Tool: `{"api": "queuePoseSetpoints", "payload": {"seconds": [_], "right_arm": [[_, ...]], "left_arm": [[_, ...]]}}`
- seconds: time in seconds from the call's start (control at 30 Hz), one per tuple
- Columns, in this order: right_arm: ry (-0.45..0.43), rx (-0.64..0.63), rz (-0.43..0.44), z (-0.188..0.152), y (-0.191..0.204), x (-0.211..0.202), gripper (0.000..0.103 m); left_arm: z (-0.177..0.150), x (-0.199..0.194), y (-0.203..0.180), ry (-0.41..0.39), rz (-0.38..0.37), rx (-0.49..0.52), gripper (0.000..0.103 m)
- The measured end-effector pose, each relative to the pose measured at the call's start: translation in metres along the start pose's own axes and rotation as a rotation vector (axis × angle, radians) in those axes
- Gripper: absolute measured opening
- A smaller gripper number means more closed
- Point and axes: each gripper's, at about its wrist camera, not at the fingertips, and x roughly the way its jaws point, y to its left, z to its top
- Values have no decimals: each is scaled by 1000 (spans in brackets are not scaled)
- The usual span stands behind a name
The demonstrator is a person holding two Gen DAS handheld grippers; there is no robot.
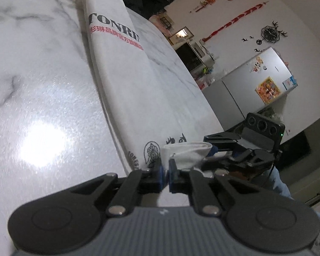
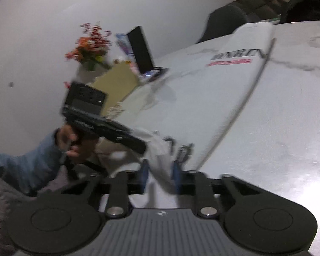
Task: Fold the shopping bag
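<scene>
A white bag (image 1: 121,70) lies on a marble table (image 1: 38,81), folded lengthwise into a long narrow strip that runs from the near edge away toward the far side. Its cloth looks soft and matte, with bold black lettering and a line of red characters near the far end, and black round emblems by the near end. The long edges lie straight and flat; the near end is bunched and lifted off the table.

The left gripper (image 1: 164,173) is nearly closed, its blue pads pinching the bag's near corner. The right gripper (image 2: 160,170) is partly closed on a crumpled fold of the same end, cloth between its pads. The two grippers sit just beside each other. A hand (image 2: 74,143) in a blue sleeve (image 2: 25,162) holds the left gripper's handle.
</scene>
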Motion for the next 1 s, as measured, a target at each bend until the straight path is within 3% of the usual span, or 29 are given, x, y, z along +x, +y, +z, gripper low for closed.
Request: {"api": "queuePoseSetpoints", "payload": {"seconds": [0.23, 0.37, 0.5, 0.57, 0.63, 0.83, 1.0], "right_arm": [[10, 238, 33, 5, -25, 6, 1], [56, 356, 44, 15, -36, 13, 0], [118, 375, 13, 27, -35, 20, 0], [146, 361, -16, 34, -31, 24, 0], [167, 352, -37, 39, -28, 27, 0], [222, 331, -78, 50, -22, 35, 0], [242, 313, -92, 52, -20, 36, 0]], "left_arm": [[-4, 0, -9, -26, 48, 31, 6], [-8, -4, -22, -40, 104, 107, 6], [-17, -7, -54, -48, 245, 324, 11], [-21, -6, -72, -48, 329, 436, 19], [-26, -7, -88, -50, 394, 530, 20], [-34, -23, -114, -83, 441, 690, 20], [-39, -22, -135, -59, 416, 847, 20]]}}
